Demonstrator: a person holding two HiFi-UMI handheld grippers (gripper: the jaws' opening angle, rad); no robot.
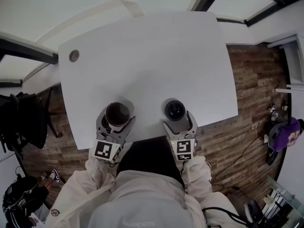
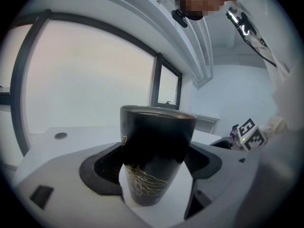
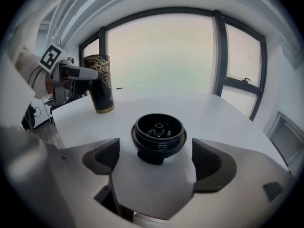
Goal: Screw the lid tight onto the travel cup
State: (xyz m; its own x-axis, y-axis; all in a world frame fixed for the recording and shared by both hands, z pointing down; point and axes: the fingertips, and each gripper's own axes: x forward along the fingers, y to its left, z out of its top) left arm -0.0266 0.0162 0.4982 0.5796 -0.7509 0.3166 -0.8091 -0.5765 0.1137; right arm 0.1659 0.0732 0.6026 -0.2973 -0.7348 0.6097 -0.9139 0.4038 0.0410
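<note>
Two pieces, both at the table's point(image 1: 142, 56) near edge. Travel cup point(image 2: 154, 156) stands upright, long axis vertical, mouth up, pinched by my left gripper point(image 1: 117, 117). Lid point(image 3: 158, 136) lies inverted right of it, threaded hollow up, between my right gripper's point(image 3: 156, 161) spread jaws, untouched. Broad white surface runs on to the far edge. Gold tracery on cup; lettering illegible.
</note>
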